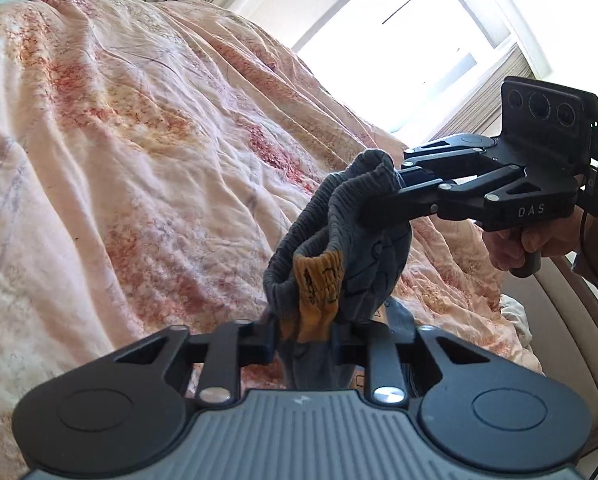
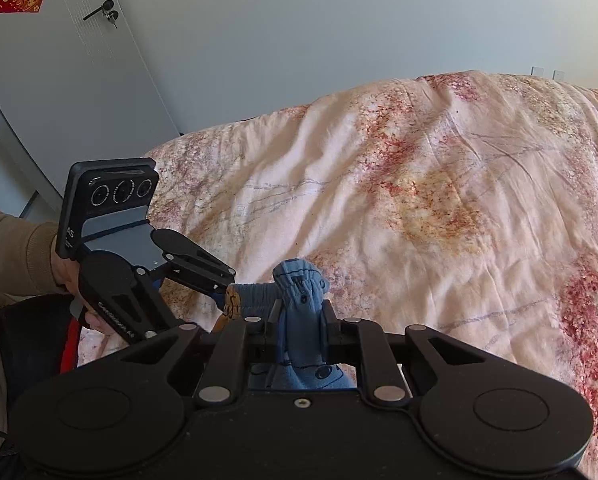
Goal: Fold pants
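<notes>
Small blue-grey pants (image 1: 351, 216) with an elastic waistband and an orange label (image 1: 319, 284) hang in the air above the bed. My left gripper (image 1: 305, 344) is shut on the waistband by the label. My right gripper (image 1: 395, 184) comes in from the right and is shut on the waistband's other end. In the right wrist view the right gripper (image 2: 301, 320) pinches bunched blue fabric (image 2: 299, 284), and the left gripper (image 2: 219, 284) holds the same band just to its left. The legs hang below, hidden.
A rumpled pink floral duvet (image 1: 139, 140) covers the bed below and ahead of both grippers. A bright window (image 1: 399, 40) with curtains is behind. A white door (image 2: 79, 60) and a plain wall stand left of the bed.
</notes>
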`<action>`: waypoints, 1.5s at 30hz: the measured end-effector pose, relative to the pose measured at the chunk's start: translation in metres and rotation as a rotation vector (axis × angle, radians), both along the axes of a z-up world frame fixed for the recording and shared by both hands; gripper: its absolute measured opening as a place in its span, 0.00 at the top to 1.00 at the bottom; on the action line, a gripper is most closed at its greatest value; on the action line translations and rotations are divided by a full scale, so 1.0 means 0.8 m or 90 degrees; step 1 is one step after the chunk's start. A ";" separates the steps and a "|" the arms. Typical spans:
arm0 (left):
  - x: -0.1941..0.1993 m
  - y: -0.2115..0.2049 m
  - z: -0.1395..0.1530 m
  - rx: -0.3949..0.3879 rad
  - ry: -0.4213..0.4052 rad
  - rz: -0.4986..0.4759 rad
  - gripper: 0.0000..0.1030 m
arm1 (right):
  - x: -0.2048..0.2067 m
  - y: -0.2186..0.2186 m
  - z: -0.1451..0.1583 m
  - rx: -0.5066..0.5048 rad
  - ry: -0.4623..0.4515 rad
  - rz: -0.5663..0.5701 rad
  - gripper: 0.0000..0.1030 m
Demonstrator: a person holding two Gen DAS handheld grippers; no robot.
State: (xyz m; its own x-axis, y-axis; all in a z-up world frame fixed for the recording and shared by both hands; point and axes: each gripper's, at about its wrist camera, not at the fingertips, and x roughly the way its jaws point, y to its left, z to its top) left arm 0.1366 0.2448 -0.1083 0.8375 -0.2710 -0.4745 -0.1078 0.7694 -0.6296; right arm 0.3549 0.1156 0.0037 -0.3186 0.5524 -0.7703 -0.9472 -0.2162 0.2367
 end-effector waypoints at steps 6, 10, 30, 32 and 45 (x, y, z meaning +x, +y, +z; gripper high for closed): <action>-0.003 -0.036 0.028 0.110 -0.033 0.007 0.88 | 0.019 -0.034 -0.010 0.031 0.033 -0.099 0.54; 0.010 -0.047 0.026 0.149 -0.012 0.012 0.88 | 0.032 -0.070 -0.023 0.051 0.069 -0.182 0.41; 0.056 -0.292 0.038 0.476 -0.033 -0.191 0.88 | 0.030 -0.257 -0.062 0.032 0.255 -0.616 0.74; 0.053 -0.299 0.035 0.485 -0.030 -0.192 0.88 | 0.028 -0.269 -0.074 0.023 0.247 -0.624 0.83; 0.062 -0.399 0.084 0.552 -0.099 -0.206 0.88 | 0.025 -0.376 -0.035 0.153 0.255 -0.664 0.84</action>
State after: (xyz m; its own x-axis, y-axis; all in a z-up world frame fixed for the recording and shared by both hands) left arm 0.1861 -0.0747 -0.0414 0.8543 -0.1053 -0.5090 0.2300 0.9548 0.1885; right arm 0.3753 -0.1855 -0.0246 0.1831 0.8108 -0.5560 -0.5572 0.5515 0.6208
